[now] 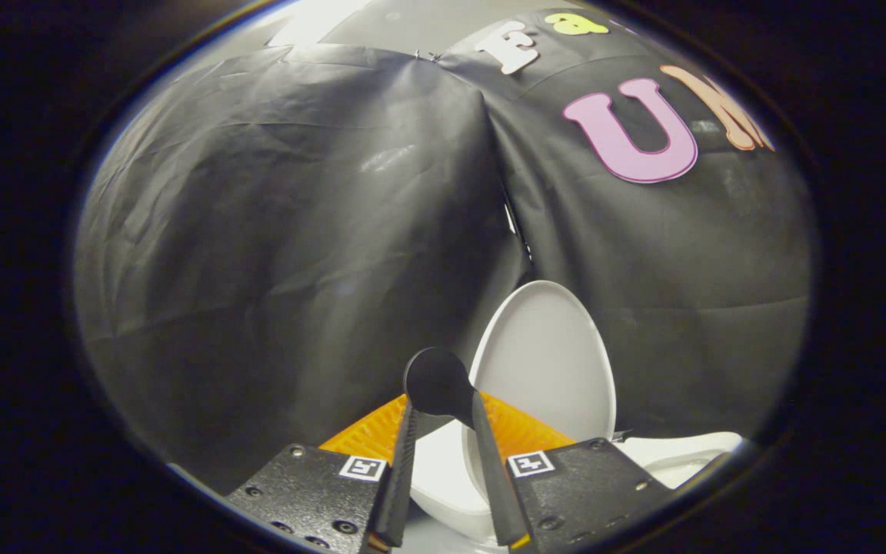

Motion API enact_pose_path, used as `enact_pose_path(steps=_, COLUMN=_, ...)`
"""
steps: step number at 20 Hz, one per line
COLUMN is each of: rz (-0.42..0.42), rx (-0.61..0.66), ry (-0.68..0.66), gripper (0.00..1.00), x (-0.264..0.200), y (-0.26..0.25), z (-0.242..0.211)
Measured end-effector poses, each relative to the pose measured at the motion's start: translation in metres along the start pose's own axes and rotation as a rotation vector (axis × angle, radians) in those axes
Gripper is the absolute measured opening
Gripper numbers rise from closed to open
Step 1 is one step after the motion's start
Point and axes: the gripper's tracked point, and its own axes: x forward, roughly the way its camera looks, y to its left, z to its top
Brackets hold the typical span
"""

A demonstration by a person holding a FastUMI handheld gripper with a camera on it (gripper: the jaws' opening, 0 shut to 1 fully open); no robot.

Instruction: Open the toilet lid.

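Note:
The white toilet lid (547,362) stands raised, nearly upright against the black cloth wall, just beyond my fingers and a little to their right. A black round knob (434,378) sits at the lid's left edge. My gripper (444,402) is shut on this knob, with one fingertip pressing each side of it. Below the lid, the white seat and bowl rim (681,454) show to the right. Another part of the white rim (443,477) shows between the fingers.
The black cloth wall (297,231) hangs close behind the toilet and wraps around both sides, with a fold where two sheets meet above the lid. A strip of pale ceiling (381,19) shows above the cloth.

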Motion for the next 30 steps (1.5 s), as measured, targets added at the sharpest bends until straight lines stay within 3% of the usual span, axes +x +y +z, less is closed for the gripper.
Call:
enact_pose_path(steps=6, rz=0.083, rx=-0.032, ry=-0.092, gripper=0.43, x=-0.034, y=0.010, z=0.005)
enact_pose_path(steps=10, rz=0.046, rx=-0.034, ry=-0.158, gripper=0.42, x=-0.065, y=-0.010, z=0.018)
enact_pose_path(steps=16, rz=-0.078, rx=-0.006, ry=-0.231, gripper=0.42, x=-0.124, y=-0.070, z=0.029)
enact_pose_path(steps=30, rz=-0.473, rx=0.103, ry=-0.261, gripper=0.42, x=-0.319, y=-0.229, z=-0.009)
